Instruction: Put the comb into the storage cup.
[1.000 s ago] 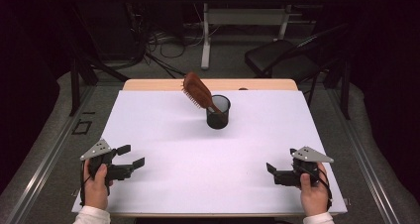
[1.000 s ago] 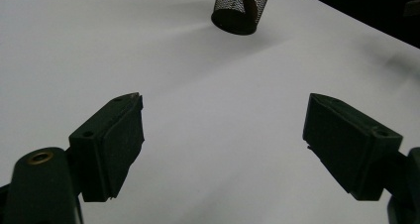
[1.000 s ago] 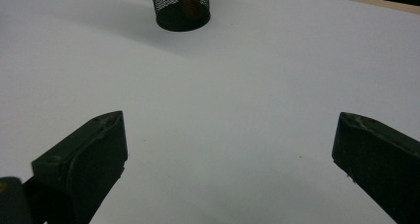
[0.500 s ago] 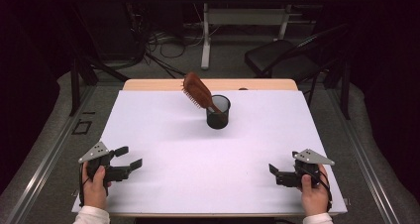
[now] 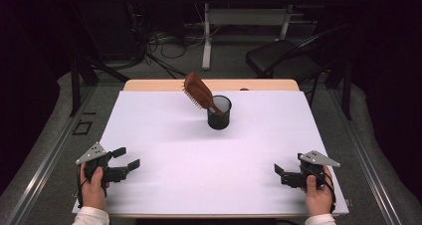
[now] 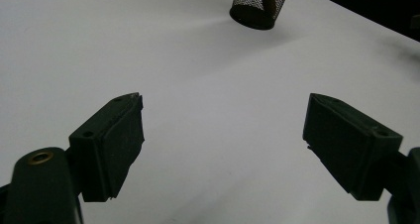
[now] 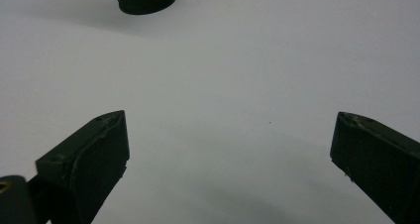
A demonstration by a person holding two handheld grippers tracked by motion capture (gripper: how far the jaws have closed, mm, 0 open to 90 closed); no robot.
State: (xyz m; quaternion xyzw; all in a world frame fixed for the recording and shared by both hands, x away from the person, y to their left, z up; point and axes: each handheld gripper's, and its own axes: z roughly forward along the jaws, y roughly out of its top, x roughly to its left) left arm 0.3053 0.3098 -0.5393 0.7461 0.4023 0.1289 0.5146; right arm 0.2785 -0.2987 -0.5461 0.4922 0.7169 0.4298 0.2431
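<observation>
On the white tabletop (image 5: pixel 164 135), mid-rear: black mesh cup (image 5: pixel 219 112) upright, brown hairbrush (image 5: pixel 198 91) standing in it. Brush handle end is hidden inside the cup; the long axis tilts up and to the left, head topmost. Left claw (image 5: pixel 127 158) and right claw (image 5: pixel 279 174) sit at the near corners, well apart from the cup, jaws spread wide, both empty.

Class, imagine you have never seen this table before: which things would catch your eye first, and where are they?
A brown hairbrush stands out first, leaning handle-down in a black mesh cup toward the far middle of the white table. Next come the left gripper and right gripper, open and held near the two near corners.
</observation>
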